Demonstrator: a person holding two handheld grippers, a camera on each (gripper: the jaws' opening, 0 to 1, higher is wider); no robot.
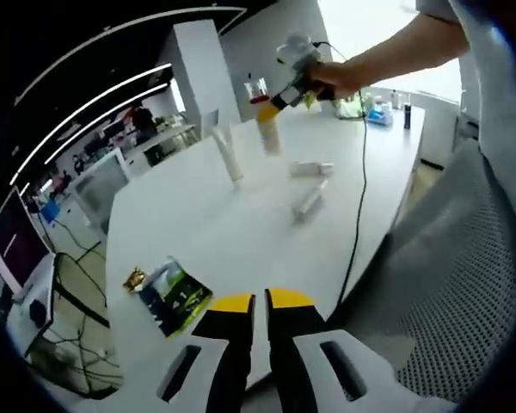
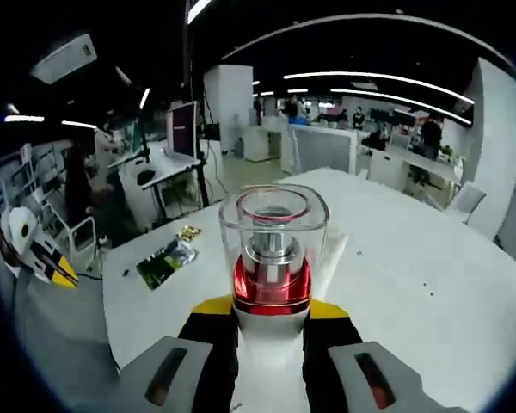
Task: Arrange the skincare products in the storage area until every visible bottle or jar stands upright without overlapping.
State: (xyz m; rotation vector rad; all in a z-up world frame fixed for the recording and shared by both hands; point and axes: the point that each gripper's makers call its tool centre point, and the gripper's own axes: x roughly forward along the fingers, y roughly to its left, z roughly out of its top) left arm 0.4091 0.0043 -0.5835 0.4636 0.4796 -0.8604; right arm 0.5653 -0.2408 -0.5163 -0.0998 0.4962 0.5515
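left gripper view: left gripper is hovering off the near edge of the white table, jaws pressed almost together with nothing between them. the right gripper is coming in from the far side, a hand on it; cannot tell its jaw state here. a white tube and a pale bottle are standing upright, long axes vertical. two more tubes are lying flat near mid-table, just beside each other. a dark snack packet is lying near the front-left edge; its print is unreadable. wide bare tabletop is sitting between the packet and the tubes.

right gripper view: right gripper is pinching a pump bottle with a clear square cap and red collar, axis pointing straight away along the jaws. no label is legible. the table ahead is mostly open.
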